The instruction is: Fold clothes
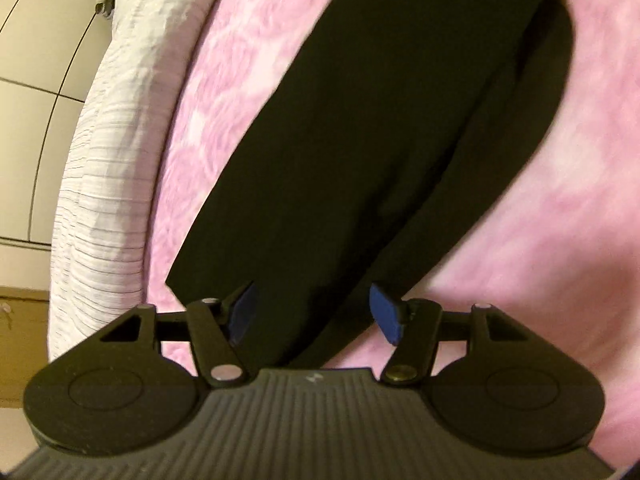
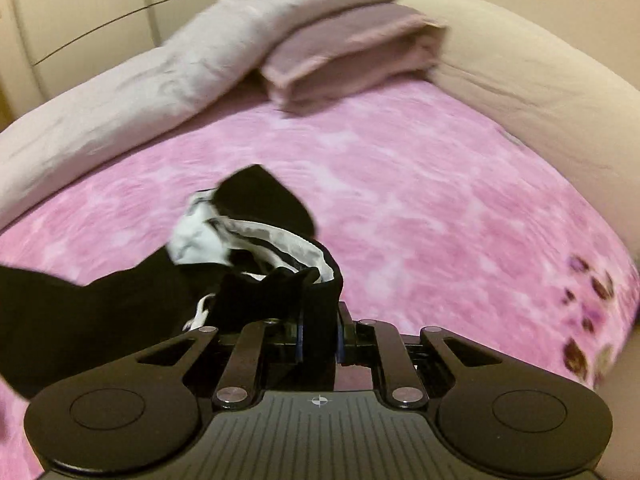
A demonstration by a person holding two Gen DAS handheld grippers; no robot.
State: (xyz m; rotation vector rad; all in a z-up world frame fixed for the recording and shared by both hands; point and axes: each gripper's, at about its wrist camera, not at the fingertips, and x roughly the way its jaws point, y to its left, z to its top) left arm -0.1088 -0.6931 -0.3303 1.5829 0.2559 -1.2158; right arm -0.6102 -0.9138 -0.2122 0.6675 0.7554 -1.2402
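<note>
Bed with pink mottled blanket (image 2: 400,208) as top surface. Black garment (image 1: 360,140) lies directly on blanket, stretched long in left wrist view; in right wrist view its waistband end (image 2: 280,264) bunched, white lining exposed. White striped duvet (image 1: 100,200) along bed's far edge. Folded pinkish blanket (image 2: 352,52) on bed beside it. Dark petal print (image 2: 588,312) at blanket corner.

Open pink blanket (image 2: 420,200) across the middle and right side of the bed, passable up to the far edge. Blocked along the far-left edge by a long grey duvet (image 2: 152,68) and, just beside it, a folded pink blanket stack (image 2: 352,48). Near-left part covered by black trousers (image 1: 352,140), bunched waistband (image 2: 256,248) raised off the surface.
</note>
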